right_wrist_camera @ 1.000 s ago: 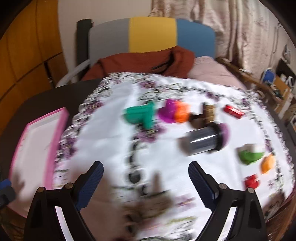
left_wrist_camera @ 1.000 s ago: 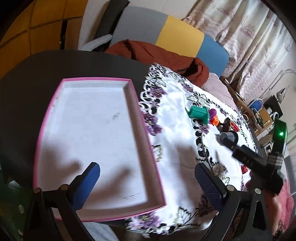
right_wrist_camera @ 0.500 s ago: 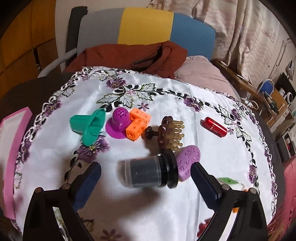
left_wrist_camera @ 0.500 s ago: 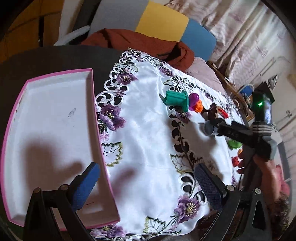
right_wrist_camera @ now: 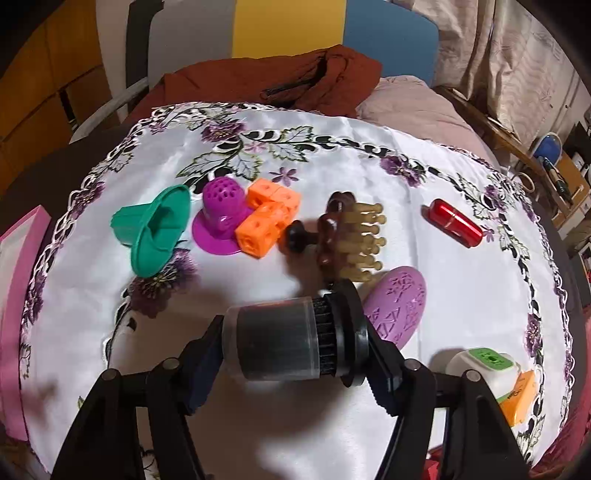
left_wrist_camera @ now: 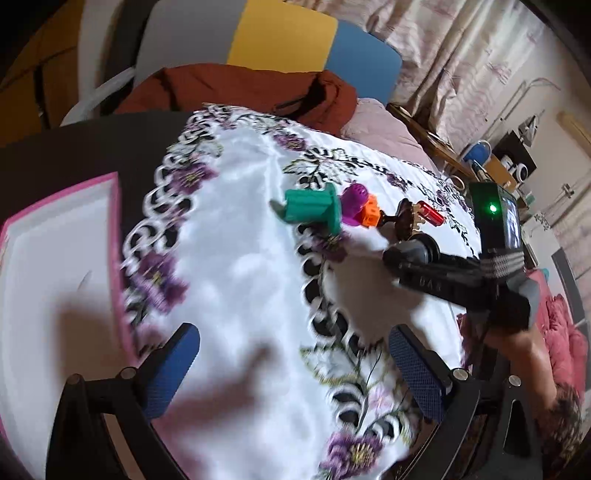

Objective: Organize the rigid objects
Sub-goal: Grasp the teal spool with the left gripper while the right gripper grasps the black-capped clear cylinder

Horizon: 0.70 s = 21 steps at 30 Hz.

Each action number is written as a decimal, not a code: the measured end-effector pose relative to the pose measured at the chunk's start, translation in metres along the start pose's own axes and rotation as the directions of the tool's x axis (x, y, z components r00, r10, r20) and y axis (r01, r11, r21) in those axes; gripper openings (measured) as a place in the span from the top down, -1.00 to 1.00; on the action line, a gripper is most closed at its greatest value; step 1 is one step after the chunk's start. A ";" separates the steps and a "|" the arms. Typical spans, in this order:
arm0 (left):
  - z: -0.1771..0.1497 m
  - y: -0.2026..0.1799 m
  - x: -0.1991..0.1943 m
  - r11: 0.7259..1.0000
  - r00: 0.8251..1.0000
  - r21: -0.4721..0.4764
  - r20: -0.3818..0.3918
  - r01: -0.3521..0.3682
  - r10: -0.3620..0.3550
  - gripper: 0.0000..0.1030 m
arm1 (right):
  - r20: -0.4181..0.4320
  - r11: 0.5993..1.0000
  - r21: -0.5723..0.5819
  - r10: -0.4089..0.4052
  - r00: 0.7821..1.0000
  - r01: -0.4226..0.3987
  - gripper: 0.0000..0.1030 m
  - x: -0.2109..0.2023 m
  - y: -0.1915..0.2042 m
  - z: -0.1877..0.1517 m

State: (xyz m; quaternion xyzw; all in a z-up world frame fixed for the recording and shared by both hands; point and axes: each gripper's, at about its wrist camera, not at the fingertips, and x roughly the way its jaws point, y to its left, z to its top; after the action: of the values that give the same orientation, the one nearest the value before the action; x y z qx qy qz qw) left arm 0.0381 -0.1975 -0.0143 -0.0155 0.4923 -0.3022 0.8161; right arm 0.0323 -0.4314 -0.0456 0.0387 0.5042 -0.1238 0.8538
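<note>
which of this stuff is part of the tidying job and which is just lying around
Job: black cylinder between the right gripper's closing jaws, green funnel, purple strainer, orange cubes, brown comb, red capsule, pink tray.
Lying about: brown jacket, chair, curtain.

A lived-in room at home.
An embroidered floral tablecloth (right_wrist_camera: pixel 332 155) covers the table, curtains (left_wrist_camera: pixel 461 62) hang behind, and a rust-coloured garment (right_wrist_camera: pixel 266 85) drapes over a chair (right_wrist_camera: pixel 288 29).

The right gripper (right_wrist_camera: pixel 295 347) has been lowered and its jaws closed onto the jar (right_wrist_camera: pixel 291 338); the tray (left_wrist_camera: pixel 55 236) is now left of the left view.
</note>
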 end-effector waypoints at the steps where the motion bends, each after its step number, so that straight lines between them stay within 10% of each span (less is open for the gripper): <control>1: 0.006 -0.003 0.007 1.000 1.000 0.011 -0.004 -0.015 0.015 -1.00 | -0.003 1.000 0.007 0.007 1.000 -0.007 -0.34 0.000 -0.001 0.000; 21: 0.097 -0.027 0.111 0.995 0.991 0.019 0.085 -0.100 0.098 -0.99 | -0.040 0.993 0.072 0.097 0.994 -0.094 -0.28 0.002 -0.006 -0.003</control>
State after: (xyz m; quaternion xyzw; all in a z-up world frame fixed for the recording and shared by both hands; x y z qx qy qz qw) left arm 0.1409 -0.3027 -0.0440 0.0058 0.4540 -0.2660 0.8503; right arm 0.0286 -0.4371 -0.0482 0.0951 0.5157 -0.0994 0.8457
